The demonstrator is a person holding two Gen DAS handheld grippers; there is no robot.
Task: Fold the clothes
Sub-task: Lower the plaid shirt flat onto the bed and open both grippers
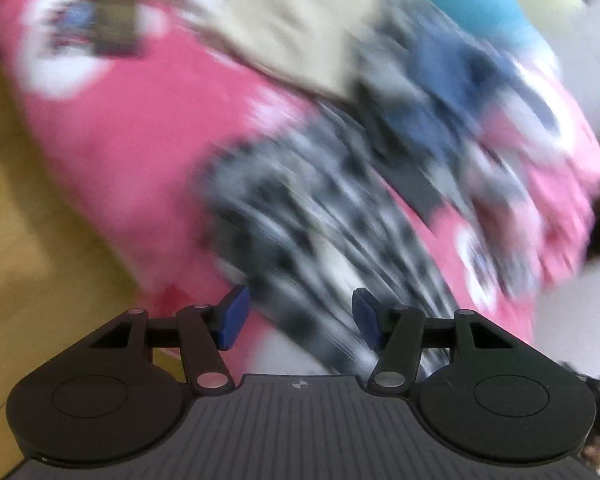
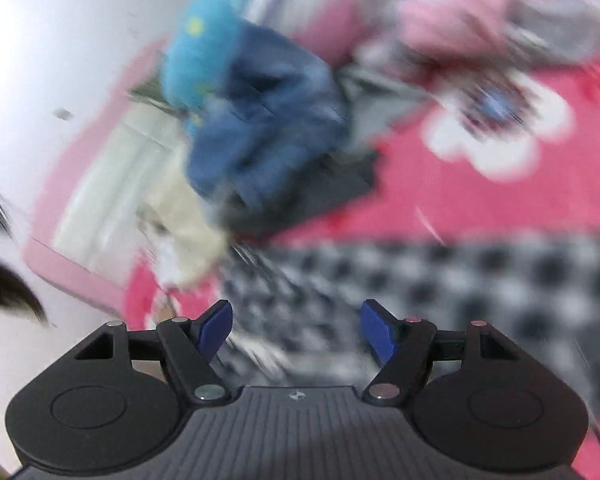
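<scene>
Here: left gripper (image 1: 298,316), jaws apart, empty; right gripper (image 2: 296,330), jaws apart, empty. Black-and-white checked garment (image 2: 440,280) spread on pink flowered bedcover (image 2: 480,200), beside heaped blue garment (image 2: 268,132). Both views blurred.

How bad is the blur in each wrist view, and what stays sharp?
Left wrist: heavy streaked motion blur over the checked cloth and pink cover; only the left gripper is sharp. Right wrist: same smear on the blue garment; the right gripper is crisp, with fisheye vignette at the corners.
</scene>
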